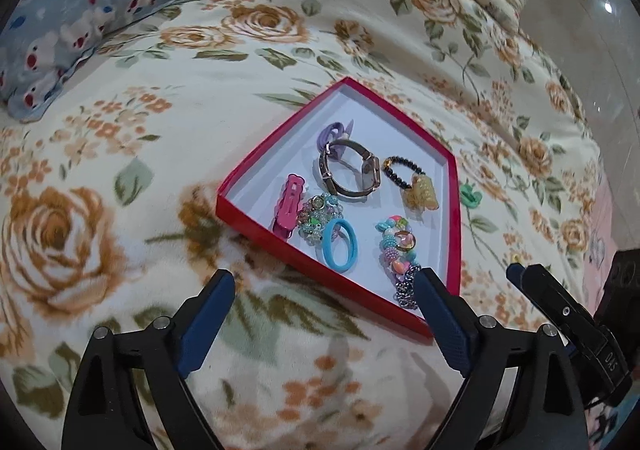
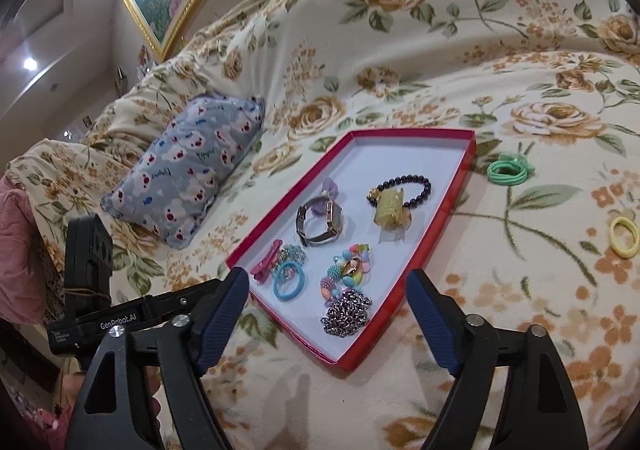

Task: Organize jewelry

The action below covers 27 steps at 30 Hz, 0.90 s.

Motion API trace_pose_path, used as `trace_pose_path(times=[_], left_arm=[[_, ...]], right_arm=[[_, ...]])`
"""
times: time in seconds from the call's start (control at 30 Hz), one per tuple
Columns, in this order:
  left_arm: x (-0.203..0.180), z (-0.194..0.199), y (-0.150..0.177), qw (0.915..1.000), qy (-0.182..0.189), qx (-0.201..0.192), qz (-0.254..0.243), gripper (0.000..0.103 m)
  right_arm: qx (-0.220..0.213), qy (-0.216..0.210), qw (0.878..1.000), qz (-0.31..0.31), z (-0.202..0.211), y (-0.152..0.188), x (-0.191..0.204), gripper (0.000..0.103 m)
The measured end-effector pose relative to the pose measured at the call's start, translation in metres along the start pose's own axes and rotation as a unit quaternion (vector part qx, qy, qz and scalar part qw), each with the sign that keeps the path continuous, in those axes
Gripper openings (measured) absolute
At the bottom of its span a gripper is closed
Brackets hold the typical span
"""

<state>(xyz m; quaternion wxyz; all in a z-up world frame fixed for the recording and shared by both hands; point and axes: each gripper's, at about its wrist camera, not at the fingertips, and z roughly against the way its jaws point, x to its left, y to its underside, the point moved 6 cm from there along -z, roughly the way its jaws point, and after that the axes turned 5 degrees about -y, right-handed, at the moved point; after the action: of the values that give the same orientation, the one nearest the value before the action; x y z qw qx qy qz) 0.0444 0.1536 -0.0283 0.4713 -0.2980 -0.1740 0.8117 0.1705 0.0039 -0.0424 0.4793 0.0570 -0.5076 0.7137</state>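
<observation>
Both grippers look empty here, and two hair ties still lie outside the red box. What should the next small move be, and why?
Probably swing the open right gripper toward the green hair tie lying on the blanket just beside the red box; it is the nearer stray, the yellow hair tie farther.

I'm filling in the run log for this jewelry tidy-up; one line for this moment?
left gripper: open, empty | right gripper: open, empty | red tray: holds jewelry | green hair tie, yellow hair tie: outside on blanket

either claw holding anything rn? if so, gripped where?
Nothing held. Left claw and right claw both stand open and empty, over the floral blanket near the red tray.
</observation>
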Motion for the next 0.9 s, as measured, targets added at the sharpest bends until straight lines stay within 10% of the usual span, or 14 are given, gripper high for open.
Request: trace_pose_path(times=[0.4,0.9], left_arm=[[-0.009,0.038,0.014,0.9958,-0.050,-0.058,-0.051,0.094],[-0.045,0.094,0.025,0.9673,-0.111,-0.164,-0.159,0.102]], right_arm=[[-0.003,0.025,0.998,0.056,0.024,0.000,0.017,0.092],[-0.040,0.105,0.981,0.158,0.053,-0.034,0.051,0.103]])
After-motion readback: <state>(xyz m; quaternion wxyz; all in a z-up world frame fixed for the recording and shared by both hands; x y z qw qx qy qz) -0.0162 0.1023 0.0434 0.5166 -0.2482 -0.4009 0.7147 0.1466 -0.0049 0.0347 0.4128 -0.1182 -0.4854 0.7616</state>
